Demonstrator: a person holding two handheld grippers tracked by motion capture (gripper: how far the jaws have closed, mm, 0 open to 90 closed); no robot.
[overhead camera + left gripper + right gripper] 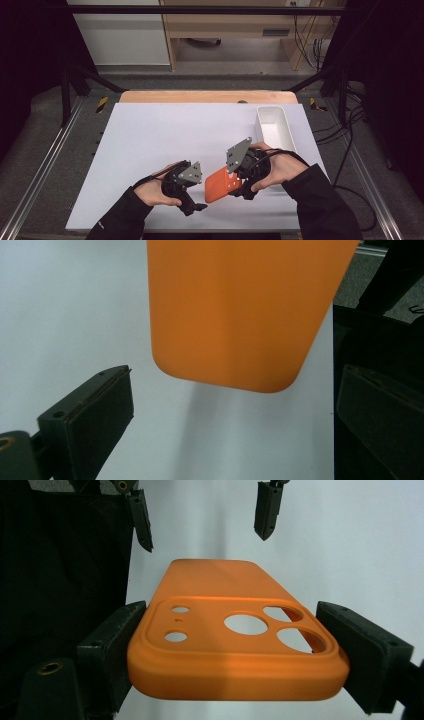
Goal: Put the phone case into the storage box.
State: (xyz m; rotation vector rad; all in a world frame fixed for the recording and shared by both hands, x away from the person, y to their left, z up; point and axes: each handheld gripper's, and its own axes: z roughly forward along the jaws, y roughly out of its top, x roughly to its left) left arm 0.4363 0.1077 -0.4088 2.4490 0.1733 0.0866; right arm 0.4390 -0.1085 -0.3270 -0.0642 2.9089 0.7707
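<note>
My right gripper [234, 183] [235, 656] is shut on an orange phone case [219, 186] [225, 625], its pads pressing the two long sides at the camera-cutout end. The case is held flat a little above the white mat [160, 135], back side up. Its plain rounded end [240, 315] points toward my left gripper [200, 194] [235, 425]. That gripper stands open, with its fingertips [141, 522] just beyond the case's far end, one to each side and apart from it.
A white rectangular bin [275, 127] stands on the mat's far right, just beyond my right hand. The wooden table edge [200, 96] runs along the back. Black frame rails flank both sides of the table.
</note>
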